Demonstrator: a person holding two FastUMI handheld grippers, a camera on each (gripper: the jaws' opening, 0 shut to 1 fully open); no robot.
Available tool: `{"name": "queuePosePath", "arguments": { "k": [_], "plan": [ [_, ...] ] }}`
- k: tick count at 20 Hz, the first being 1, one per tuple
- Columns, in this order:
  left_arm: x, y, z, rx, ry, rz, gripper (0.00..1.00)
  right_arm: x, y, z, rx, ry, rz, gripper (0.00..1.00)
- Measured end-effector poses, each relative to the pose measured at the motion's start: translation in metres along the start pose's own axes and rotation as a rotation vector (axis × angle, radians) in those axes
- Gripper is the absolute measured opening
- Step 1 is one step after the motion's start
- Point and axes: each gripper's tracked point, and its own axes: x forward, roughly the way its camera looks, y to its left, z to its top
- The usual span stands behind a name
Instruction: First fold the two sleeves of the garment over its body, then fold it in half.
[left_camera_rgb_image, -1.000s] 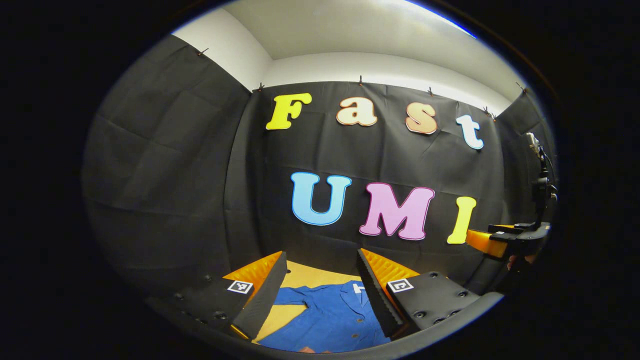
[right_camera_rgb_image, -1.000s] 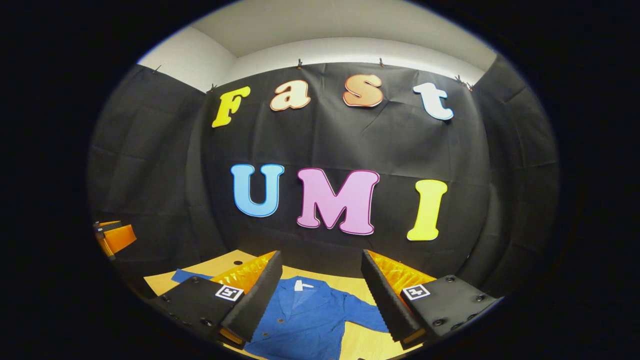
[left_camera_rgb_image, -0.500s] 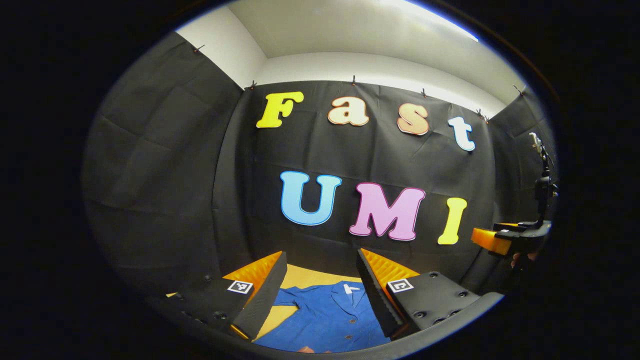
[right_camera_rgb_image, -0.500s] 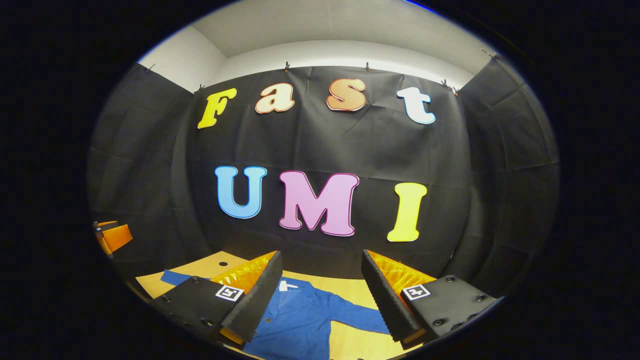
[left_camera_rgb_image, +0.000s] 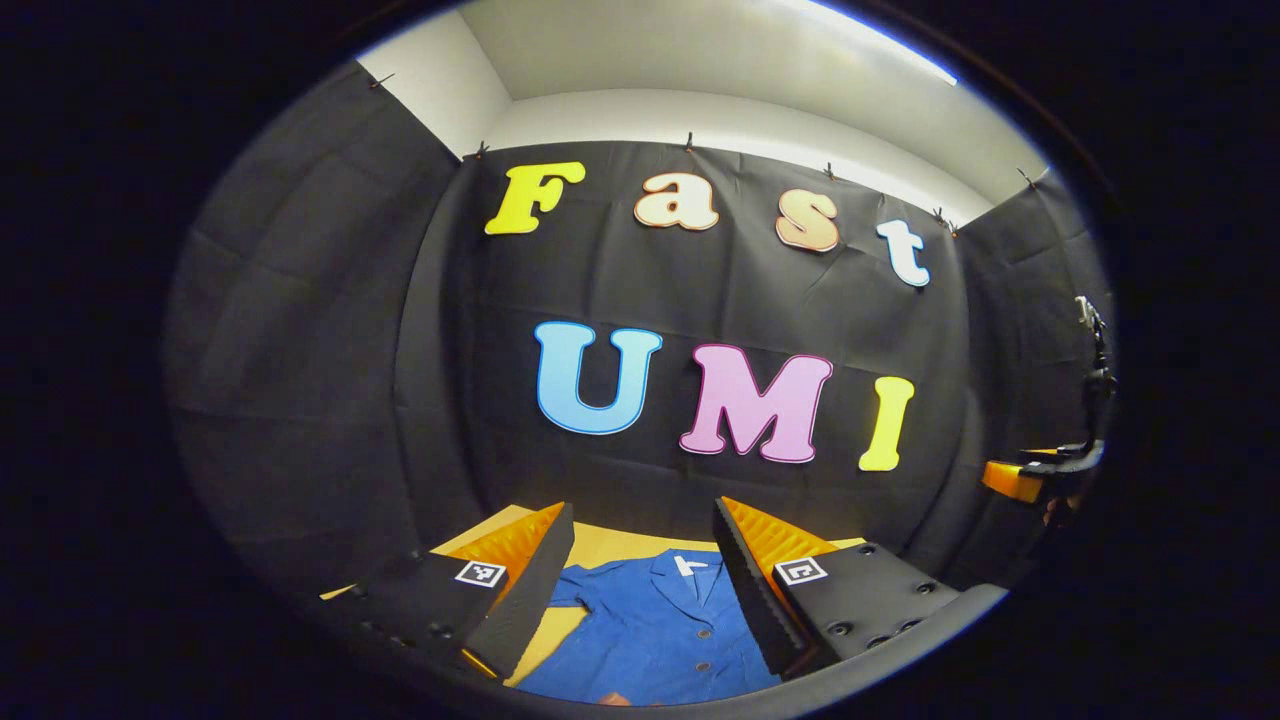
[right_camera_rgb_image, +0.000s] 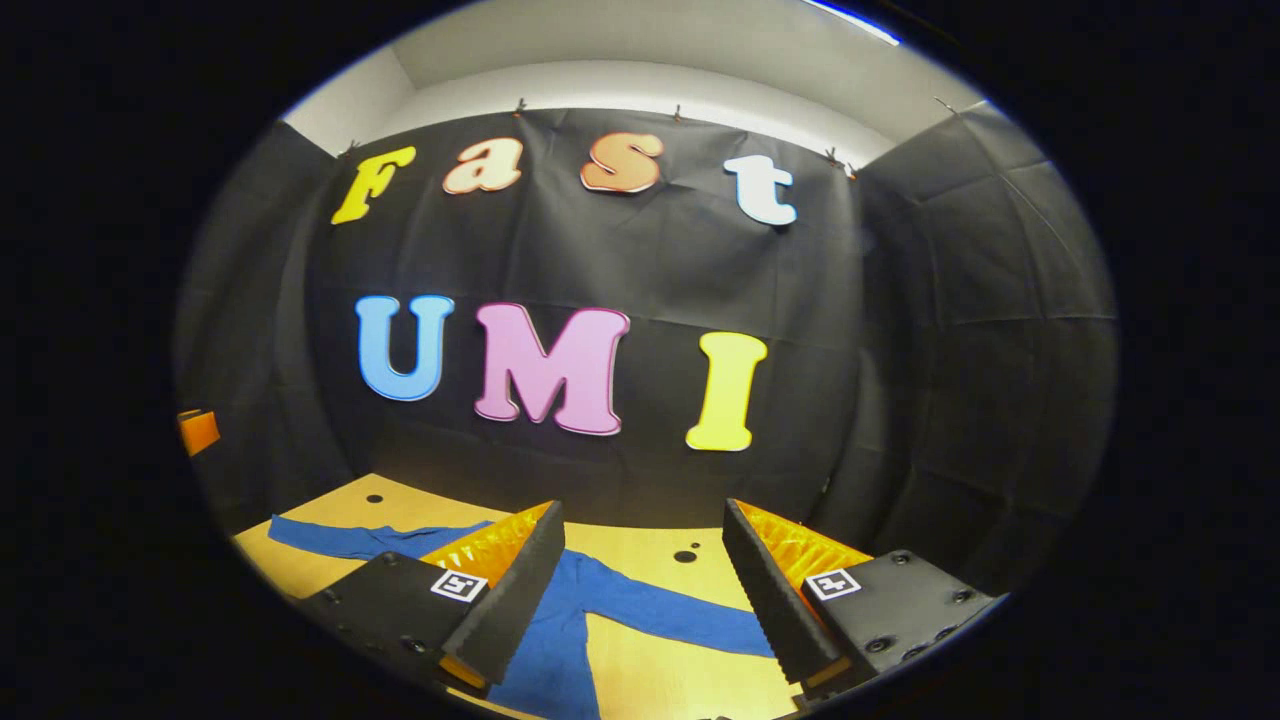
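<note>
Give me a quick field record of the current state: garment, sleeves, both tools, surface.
garment: blue buttoned shirt, lying flat on the table, collar toward the booth wall
sleeves: both spread outward, neither folded; right sleeve, left sleeve
left tool: open, above the shirt body, holding nothing
right tool: open, above the right sleeve area, holding nothing
surface: wooden table with small holes
task progress: no fold made yet
</note>
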Motion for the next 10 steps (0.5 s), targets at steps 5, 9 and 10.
{"name": "queuePosePath", "arguments": {
  "k": [5, 9, 10],
  "plan": [
    [0.022, -0.008, -0.005, -0.012, 0.008, -0.072, 0.80, -0.007, -0.053, -0.040, 0.005, 0.090, -0.108, 0.96],
    [0.037, -0.026, -0.014, -0.030, 0.028, -0.096, 0.80, 0.008, -0.088, -0.108, 0.131, 0.256, -0.156, 0.95],
    [0.040, -0.033, -0.016, -0.032, 0.034, -0.101, 0.80, 0.014, -0.099, -0.128, 0.154, 0.291, -0.177, 0.99]
  ]
}}
